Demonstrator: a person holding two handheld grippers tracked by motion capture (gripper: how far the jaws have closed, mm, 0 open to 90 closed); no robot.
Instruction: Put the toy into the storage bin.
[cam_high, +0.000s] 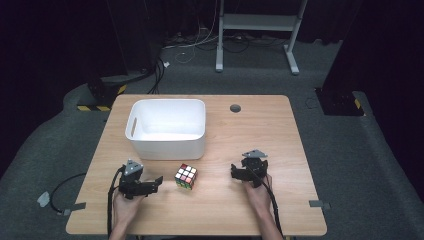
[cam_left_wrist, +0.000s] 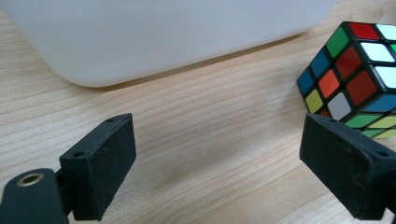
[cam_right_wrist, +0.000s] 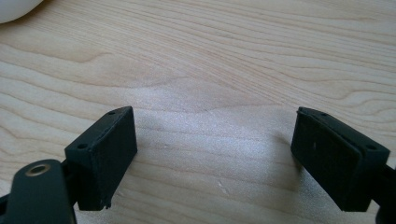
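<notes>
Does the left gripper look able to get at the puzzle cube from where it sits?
Probably yes. The left gripper has its jaws open and empty, the puzzle cube stands just beside it on bare table, and the white bin sits behind, out of the way.

table (cam_high: 280, 130): light wood, rounded corners | on it: white bin (cam_high: 167, 127) at rear left, colour cube (cam_high: 185, 176) just before it

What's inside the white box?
The white box looks empty in the high view: just its bare white bottom. Its near wall hides the front strip of the floor.
</notes>
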